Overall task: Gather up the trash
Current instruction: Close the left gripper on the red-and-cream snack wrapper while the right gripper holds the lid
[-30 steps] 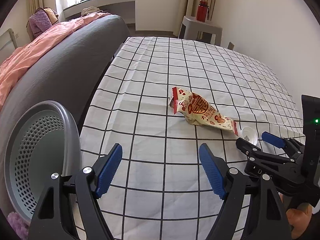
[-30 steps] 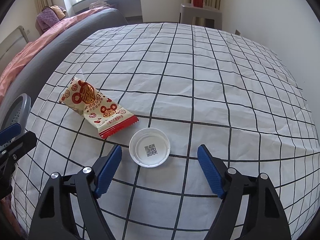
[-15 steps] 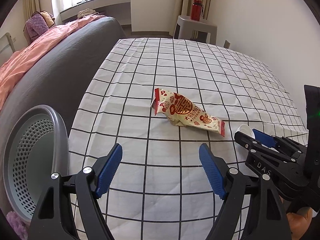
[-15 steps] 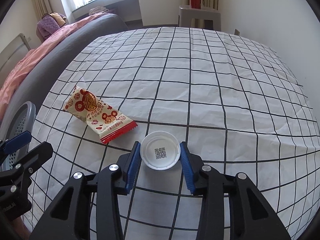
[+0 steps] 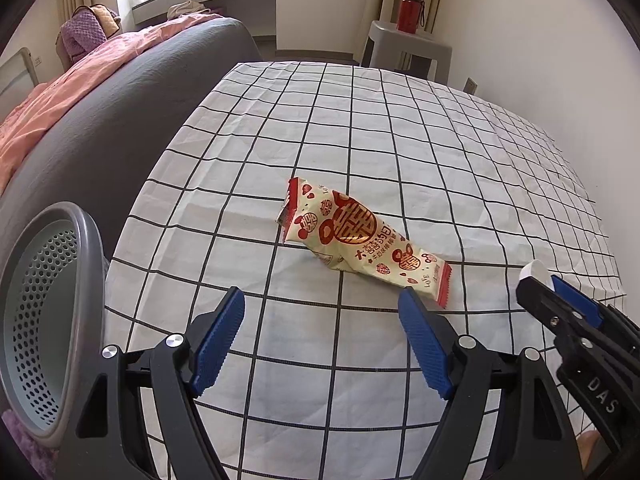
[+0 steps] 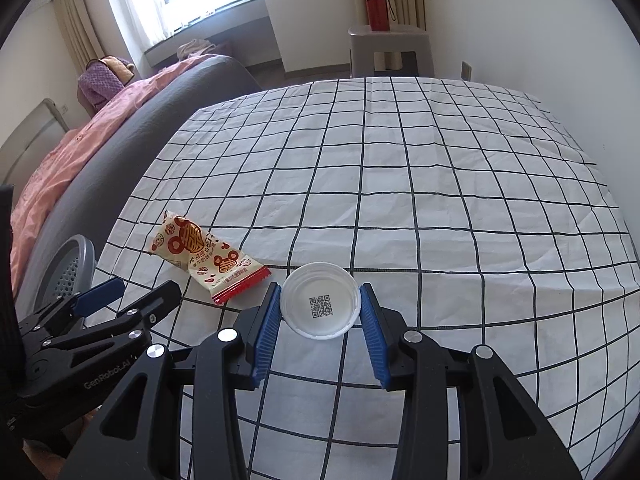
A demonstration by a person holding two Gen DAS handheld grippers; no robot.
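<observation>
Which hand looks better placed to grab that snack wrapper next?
Left. The left gripper is open and empty, with the snack wrapper just ahead of it. The right gripper is already shut on the white lid.

**Red, white and blue on a checked cloth**

A white cloth [image 6: 440, 208] gridded in thin black lines carries a cream wrapper [image 5: 360, 240] printed in red and gold. The white lid [image 6: 319, 306] bears a black QR code between blue pads [image 6: 267, 328]. Nearby: grey perforated bin [image 5: 44, 320], pink blanket [image 5: 60, 96], red bottle [image 6: 377, 3].
</observation>
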